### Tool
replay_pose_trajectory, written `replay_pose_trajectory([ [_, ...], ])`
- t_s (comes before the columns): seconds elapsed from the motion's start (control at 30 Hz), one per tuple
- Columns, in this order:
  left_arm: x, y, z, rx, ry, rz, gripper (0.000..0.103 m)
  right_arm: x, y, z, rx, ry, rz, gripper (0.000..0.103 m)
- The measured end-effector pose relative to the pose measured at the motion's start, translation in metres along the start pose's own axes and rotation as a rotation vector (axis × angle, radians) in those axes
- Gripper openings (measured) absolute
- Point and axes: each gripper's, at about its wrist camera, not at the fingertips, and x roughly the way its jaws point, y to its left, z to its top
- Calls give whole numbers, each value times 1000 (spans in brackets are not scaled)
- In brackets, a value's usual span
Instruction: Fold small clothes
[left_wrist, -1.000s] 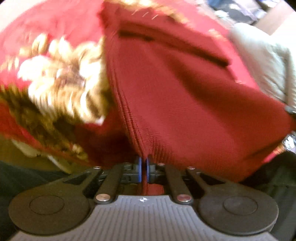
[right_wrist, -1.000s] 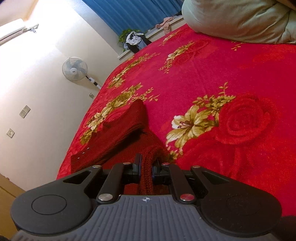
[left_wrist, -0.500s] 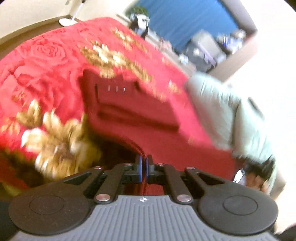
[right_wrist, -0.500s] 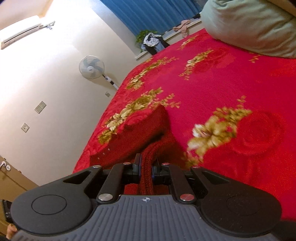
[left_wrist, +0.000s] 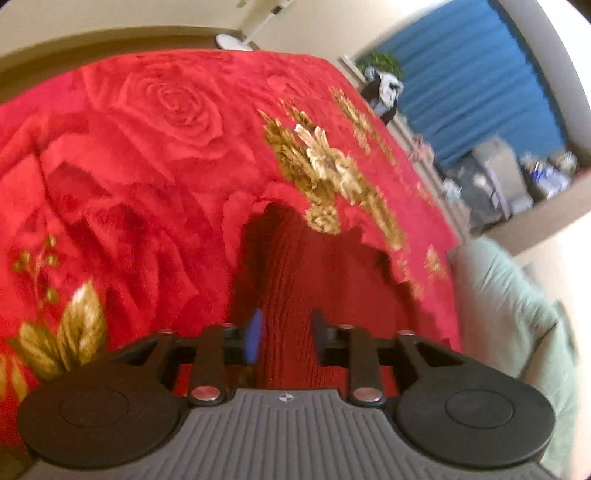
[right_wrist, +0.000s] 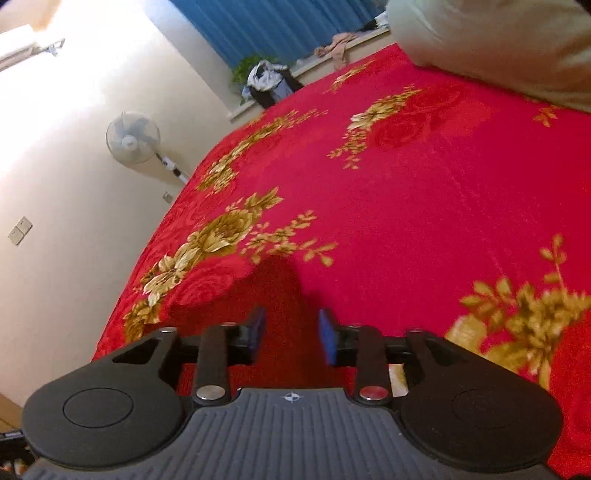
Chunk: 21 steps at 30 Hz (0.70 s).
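A dark red knitted garment (left_wrist: 291, 266) lies on the red flowered blanket (left_wrist: 140, 155). My left gripper (left_wrist: 286, 338) hovers over its near end. Its jaws are opening, and the knit lies between and under the blue pads (left_wrist: 254, 338) without being pressed. In the right wrist view the same garment (right_wrist: 284, 291) shows as a dark red patch just ahead of my right gripper (right_wrist: 291, 334). That gripper's jaws are opening too, with the cloth below the gap and the pads (right_wrist: 328, 338) apart from it.
The blanket (right_wrist: 424, 206) covers a wide bed. A pale green pillow or duvet (left_wrist: 517, 325) lies at the bed's far end (right_wrist: 491, 48). A standing fan (right_wrist: 133, 138) is by the cream wall. Blue curtains (right_wrist: 273, 26) and clutter line the window sill.
Both grippers were shut on the dark red garment and have let it go, jaws now apart. The garment has dropped flat onto the blanket. Both hands swung across the bed.
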Motion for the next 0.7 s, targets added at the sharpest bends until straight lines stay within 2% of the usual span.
replay_pose_trajectory([
  [0.13,21,2,-1,31,26,65,36,19,-20,-12,34,43,-28,42],
  [0.17,26,1,-1,37,27,73,38,21,-18,-12,21,40,-6,44],
  [0.2,29,-1,0,45,23,83,40,25,-14,-12,0,47,12,52],
  [0.27,35,-8,2,54,10,103,49,37,-9,-18,-61,104,22,57],
  [0.33,43,-13,4,53,4,125,49,49,-6,-24,-94,163,12,57],
  [0.47,61,-22,9,53,12,164,52,54,-2,-28,-123,142,-2,57],
  [0.57,73,-28,12,64,13,191,60,51,3,-24,-134,102,-2,49],
  [0.7,89,-26,17,50,16,252,62,55,8,-24,-190,88,-25,31],
])
